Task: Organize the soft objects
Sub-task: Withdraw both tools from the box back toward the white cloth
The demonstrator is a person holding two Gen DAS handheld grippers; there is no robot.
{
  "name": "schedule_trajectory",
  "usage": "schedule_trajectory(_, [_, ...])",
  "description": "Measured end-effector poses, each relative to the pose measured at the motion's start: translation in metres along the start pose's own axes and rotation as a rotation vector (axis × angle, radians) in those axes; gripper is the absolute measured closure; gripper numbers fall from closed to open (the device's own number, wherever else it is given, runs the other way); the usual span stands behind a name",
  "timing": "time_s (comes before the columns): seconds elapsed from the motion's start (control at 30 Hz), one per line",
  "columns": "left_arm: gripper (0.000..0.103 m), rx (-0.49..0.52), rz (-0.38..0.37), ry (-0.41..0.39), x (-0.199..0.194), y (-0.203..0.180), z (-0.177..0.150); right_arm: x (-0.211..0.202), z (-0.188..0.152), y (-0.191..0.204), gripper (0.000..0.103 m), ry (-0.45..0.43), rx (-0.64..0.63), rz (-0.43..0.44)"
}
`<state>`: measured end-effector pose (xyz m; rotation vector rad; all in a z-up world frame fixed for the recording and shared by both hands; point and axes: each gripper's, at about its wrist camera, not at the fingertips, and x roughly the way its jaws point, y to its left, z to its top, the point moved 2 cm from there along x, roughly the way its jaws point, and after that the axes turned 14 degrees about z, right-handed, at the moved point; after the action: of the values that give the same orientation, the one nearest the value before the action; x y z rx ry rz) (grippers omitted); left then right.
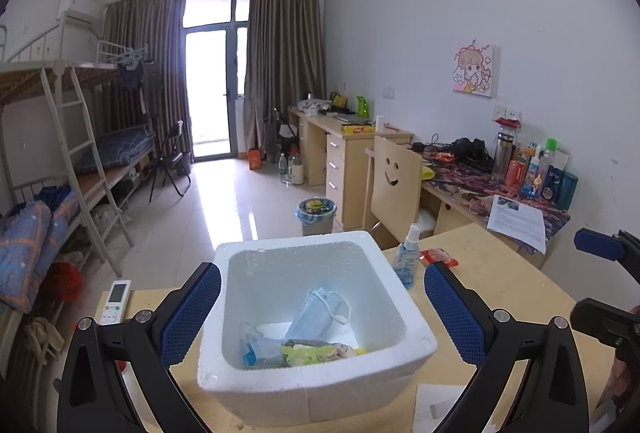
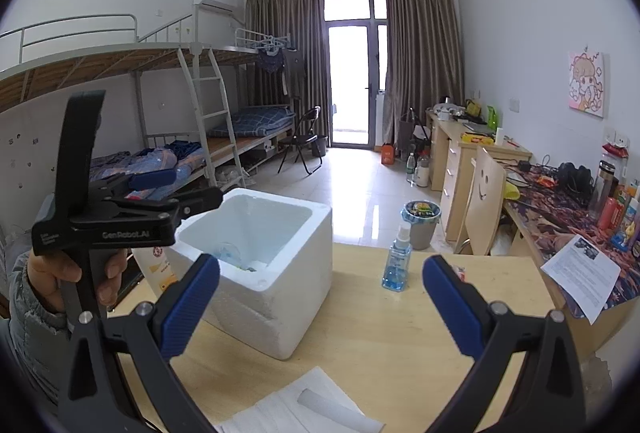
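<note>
On the left, the left gripper [image 1: 322, 307] hangs over the white foam box [image 1: 408, 317], its blue-padded jaws spread wide, one to each side of the box's opening, with nothing between the pads. The box stands on the wooden table [image 1: 500, 297]. Down on its floor lies a light blue face mask [image 1: 316, 315], propped at a slant with its white ear loop hanging to the right, well below the jaws and touched by neither pad. In front of the mask lie a crumpled blue-and-white wrapper [image 1: 256, 349] and a yellow-green packet [image 1: 316, 351], pressed against the near wall.

In the right wrist view, a hand [image 2: 76, 273] in a grey sleeve holds the left gripper's handle beside the box. To the right of the box stands a spray bottle [image 2: 397, 259] of blue liquid, and just beyond it, near the table's far edge, a small red packet [image 1: 440, 256].

Further right, the right gripper [image 2: 322, 309] is released too, its jaws wide apart and empty above bare table, with the foam box ahead and to its left and white paper sheets [image 2: 296, 409] below it.
</note>
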<state>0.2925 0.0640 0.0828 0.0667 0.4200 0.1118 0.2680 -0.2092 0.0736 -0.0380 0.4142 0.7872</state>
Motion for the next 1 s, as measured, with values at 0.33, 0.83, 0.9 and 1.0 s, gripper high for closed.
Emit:
schedule_trajectory(0.33, [0.001,-0.007,0.004,-0.018,-0.027,0.007,-0.002,-0.017,0.001,0.012,0.0,-0.016,-0.013,0.005])
schedule_trajectory(0.83, [0.001,0.004,0.024,-0.1,-0.092,0.006,-0.005,-0.05,-0.001,0.04,0.0,-0.059,-0.043,0.023])
schedule_trajectory(0.9, [0.001,0.003,0.021,-0.103,-0.097,0.006,-0.008,-0.053,-0.002,0.043,0.0,-0.063,-0.047,0.028])
schedule_trajectory(1.0, [0.001,0.002,0.02,-0.111,-0.107,0.007,-0.015,-0.059,-0.006,0.048,0.0,-0.068,-0.051,0.036])
